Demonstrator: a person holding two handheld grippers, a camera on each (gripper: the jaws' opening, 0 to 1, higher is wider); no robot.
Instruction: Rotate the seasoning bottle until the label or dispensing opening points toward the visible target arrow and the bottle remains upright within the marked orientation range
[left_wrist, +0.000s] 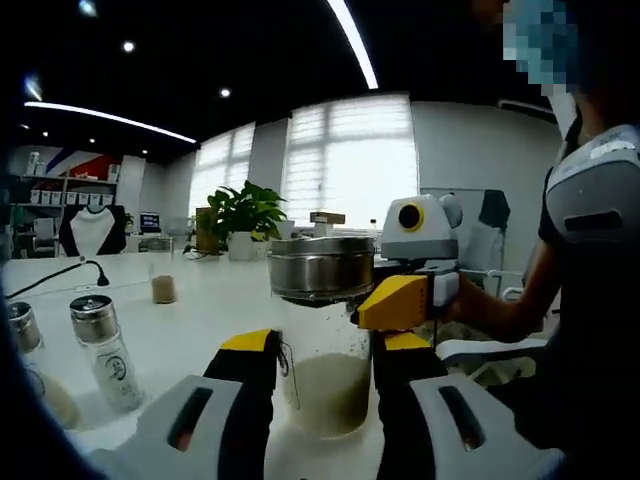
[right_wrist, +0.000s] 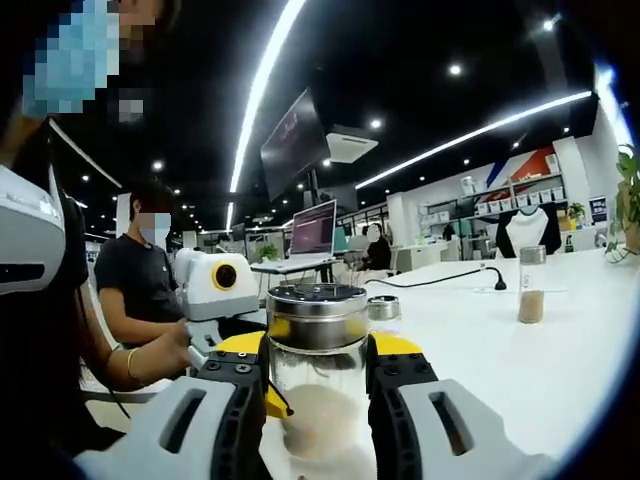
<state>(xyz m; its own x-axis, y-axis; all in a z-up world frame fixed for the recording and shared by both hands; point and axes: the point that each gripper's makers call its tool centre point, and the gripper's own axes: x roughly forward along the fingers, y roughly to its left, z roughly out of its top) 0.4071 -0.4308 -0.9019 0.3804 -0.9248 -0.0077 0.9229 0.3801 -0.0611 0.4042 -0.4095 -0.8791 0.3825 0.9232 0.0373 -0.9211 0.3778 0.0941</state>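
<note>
While the left gripper (left_wrist: 325, 375) clamps its jaws on the upright seasoning bottle (left_wrist: 322, 340) above the tabletop (left_wrist: 190, 310), the right gripper (left_wrist: 405, 300) pinches near its lid. In the right gripper view, the right gripper (right_wrist: 318, 400) jaws also clamp the bottle; opposed twisting could tilt it.

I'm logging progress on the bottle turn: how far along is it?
Done: the seasoning bottle is picked out from the two spare shakers and stands upright. In hand: the left gripper brackets its glass body, and the right gripper brackets it near the metal cap. Left: aligning it; no target arrow, label or opening is discernible, so orientation cannot be judged.
</note>
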